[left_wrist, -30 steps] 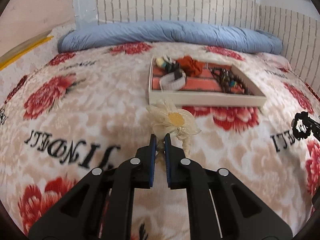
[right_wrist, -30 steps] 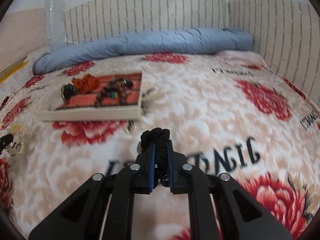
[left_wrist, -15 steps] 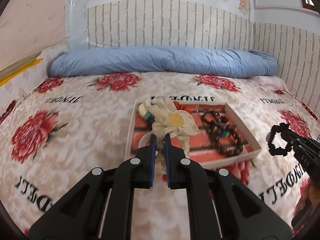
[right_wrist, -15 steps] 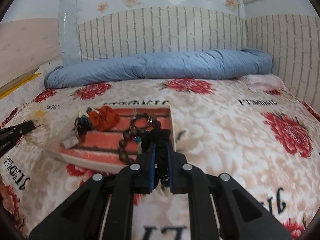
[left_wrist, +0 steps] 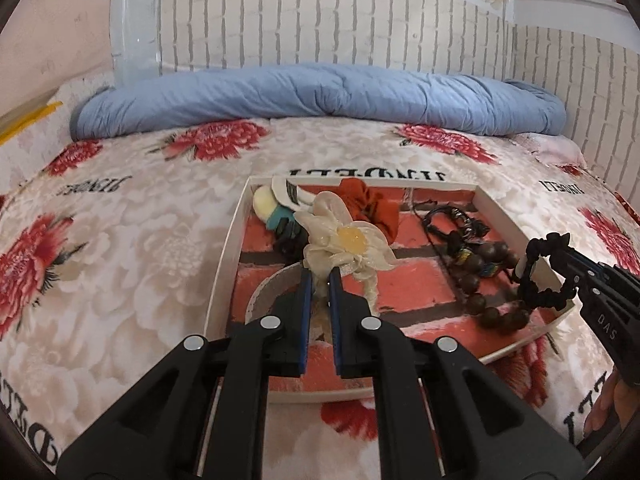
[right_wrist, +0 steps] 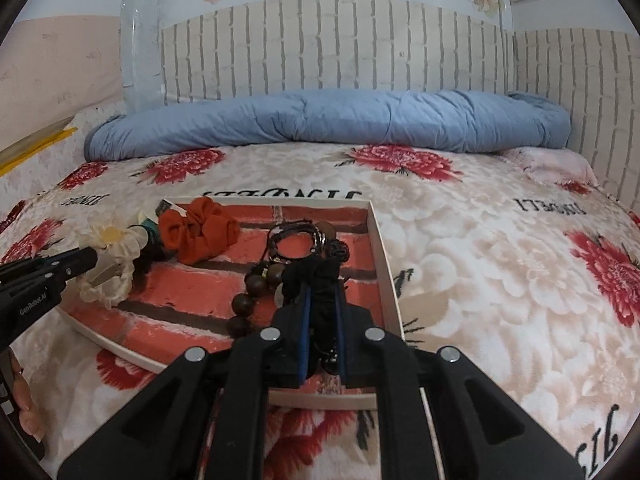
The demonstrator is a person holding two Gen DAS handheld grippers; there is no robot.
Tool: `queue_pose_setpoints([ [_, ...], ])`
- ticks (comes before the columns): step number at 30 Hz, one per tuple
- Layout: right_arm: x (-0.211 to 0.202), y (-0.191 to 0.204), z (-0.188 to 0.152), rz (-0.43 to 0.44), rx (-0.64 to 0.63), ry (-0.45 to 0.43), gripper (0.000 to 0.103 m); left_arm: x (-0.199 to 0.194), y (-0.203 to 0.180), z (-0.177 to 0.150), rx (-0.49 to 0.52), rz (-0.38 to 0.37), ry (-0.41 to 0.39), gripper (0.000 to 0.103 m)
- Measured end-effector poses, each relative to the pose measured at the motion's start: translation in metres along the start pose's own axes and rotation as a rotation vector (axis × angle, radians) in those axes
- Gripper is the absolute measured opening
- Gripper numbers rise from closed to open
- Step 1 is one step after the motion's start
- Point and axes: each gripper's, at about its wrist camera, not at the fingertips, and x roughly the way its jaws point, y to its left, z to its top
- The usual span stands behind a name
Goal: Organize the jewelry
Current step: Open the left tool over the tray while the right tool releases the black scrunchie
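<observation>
Grippers meet over a white tray (left_wrist: 230,248) on a floral bedspread (left_wrist: 120,240): left gripper (left_wrist: 319,278) pinching a cream flower hair tie (left_wrist: 344,240), right gripper (right_wrist: 322,294) pinching a black scrunchie (right_wrist: 316,276) above wooden beads (right_wrist: 256,284). Its fingers hide part of the scrunchie. Behind, a rolled blue quilt (right_wrist: 320,124) lines a brick-patterned wall (right_wrist: 340,44).

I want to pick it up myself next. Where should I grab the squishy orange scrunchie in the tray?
Pinch one of the puffy folds of the orange scrunchie, coming down from above. It lies loose on the floor of the tray near the far rim, with black cords beside it, so a top pinch on its raised ruffles probably avoids snagging them.
</observation>
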Motion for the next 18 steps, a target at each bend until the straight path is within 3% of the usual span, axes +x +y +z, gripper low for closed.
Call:
queue_pose_setpoints([
  [7, 0.022, 0.006, -0.002, 0.004, -0.015, 0.051, 0.011, 0.017, -0.003, -0.005, 0.027, 0.021, 0.031, 0.009],
  [11, 0.027, 0.005, -0.003, 0.009, -0.012, 0.076, 0.012, 0.019, -0.006, -0.009, 0.041, 0.04, 0.038, 0.016],
  [13, 0.027, 0.003, -0.002, 0.007, -0.005, 0.078, 0.025, 0.016, -0.007, -0.01, 0.045, 0.045, 0.033, 0.027],
  [14, 0.026, 0.002, -0.003, 0.006, -0.003, 0.079, 0.049, 0.014, -0.007, -0.011, 0.044, 0.047, 0.025, 0.039],
  [15, 0.023, 0.002, -0.002, 0.004, -0.003, 0.069, 0.063, 0.012, -0.007, -0.012, 0.045, 0.051, 0.018, 0.048],
  [18, 0.015, 0.004, -0.001, -0.013, -0.023, 0.045, 0.063, 0.002, -0.006, -0.014, 0.039, 0.051, 0.001, 0.06],
])
